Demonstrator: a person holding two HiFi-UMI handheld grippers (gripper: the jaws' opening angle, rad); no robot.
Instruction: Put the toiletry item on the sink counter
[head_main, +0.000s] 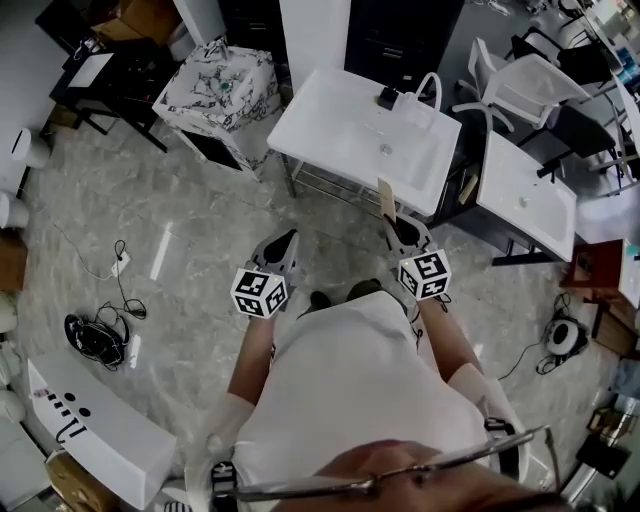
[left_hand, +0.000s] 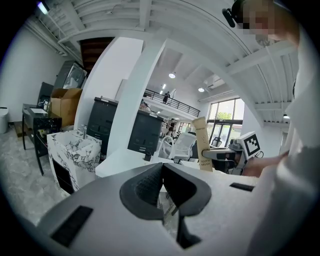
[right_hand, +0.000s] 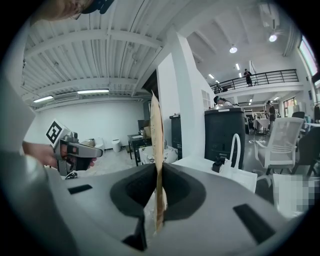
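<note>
Marble floor (head_main: 150, 210) | white sink counter (head_main: 330, 130) ahead | left gripper (head_main: 289, 240) fingers closed, empty | right gripper (head_main: 394, 224) fingers clamp toothbrush box (head_main: 386, 196)

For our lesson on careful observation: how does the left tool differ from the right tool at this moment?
1. The left tool has its jaws shut together on nothing; the right tool is clamped on a tan toothbrush box standing upright.
2. In the head view, the right tool sits close to the white sink counter; the left tool is farther back, over the floor.
Both point toward the counter and carry a marker cube.
</note>
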